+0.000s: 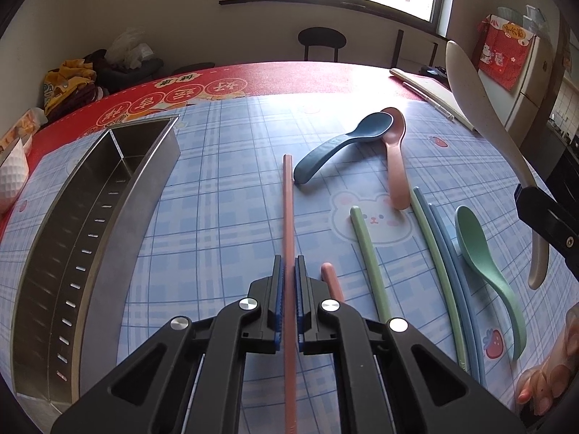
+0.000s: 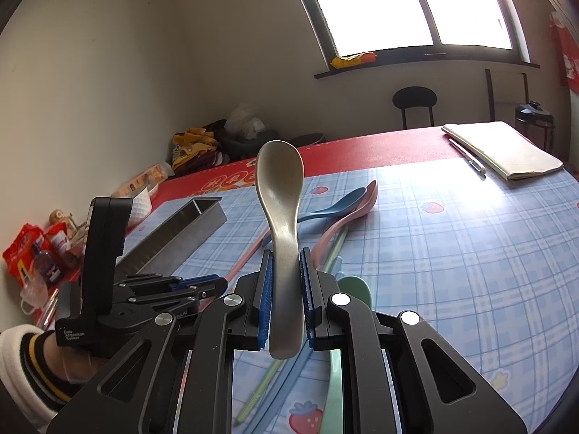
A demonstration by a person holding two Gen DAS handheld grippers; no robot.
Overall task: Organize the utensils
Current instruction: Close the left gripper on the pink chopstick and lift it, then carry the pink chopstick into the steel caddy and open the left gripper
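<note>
My left gripper (image 1: 288, 260) is shut on a long pink chopstick (image 1: 288, 199) that lies on the blue checked tablecloth. A second pink chopstick (image 1: 331, 278) lies just right of the jaws. The steel utensil holder (image 1: 108, 217) stands to the left. Ahead lie a dark blue spoon (image 1: 340, 144) and a pink spoon (image 1: 396, 159). At the right lie green chopsticks (image 1: 369, 260), blue chopsticks (image 1: 452, 264) and a green spoon (image 1: 485, 264). My right gripper (image 2: 286, 253) is shut on a beige spoon (image 2: 280, 188), held above the table with its bowl up.
A notebook (image 2: 503, 148) with a pen (image 2: 466, 157) lies at the table's far right. A white bowl (image 1: 12, 170) and snack packets (image 2: 32, 253) crowd the left edge. A person's hand (image 1: 550, 372) shows at lower right, and a dark chair (image 1: 321, 39) stands beyond the table.
</note>
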